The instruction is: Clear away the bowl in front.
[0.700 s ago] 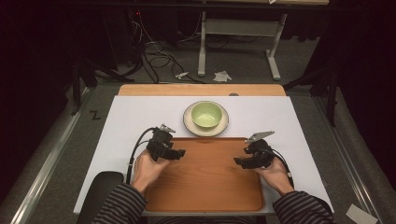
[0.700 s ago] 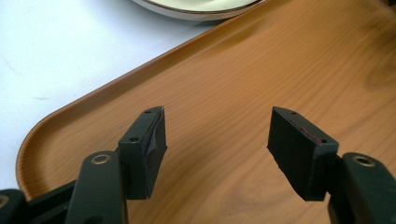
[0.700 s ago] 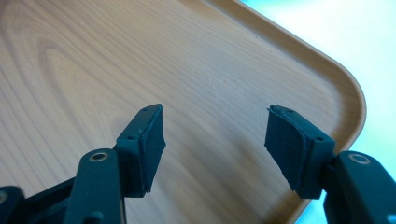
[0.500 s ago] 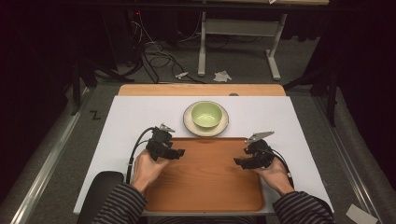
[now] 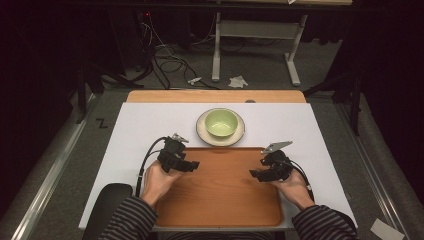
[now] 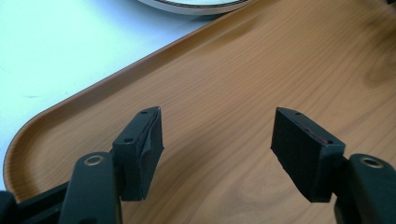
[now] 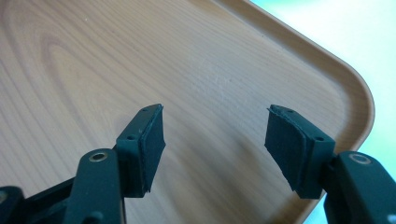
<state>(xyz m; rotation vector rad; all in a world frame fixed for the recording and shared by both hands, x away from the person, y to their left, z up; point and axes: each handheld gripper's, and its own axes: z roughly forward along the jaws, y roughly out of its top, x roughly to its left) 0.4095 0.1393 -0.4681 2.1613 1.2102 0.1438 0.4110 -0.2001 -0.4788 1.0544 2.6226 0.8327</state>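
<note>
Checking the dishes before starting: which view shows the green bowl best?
The high view: the green bowl sits whole on its plate beyond the tray. The left gripper view catches a plate edge; the right gripper view looks at tray wood.

Right claw [image 7: 215, 140] has its jaws spread wide with nothing between them, hanging just over the bare wooden tray [image 7: 196, 60]. The tray's rounded corner sits at right, pale surface [image 7: 345, 32] beyond it.
</note>
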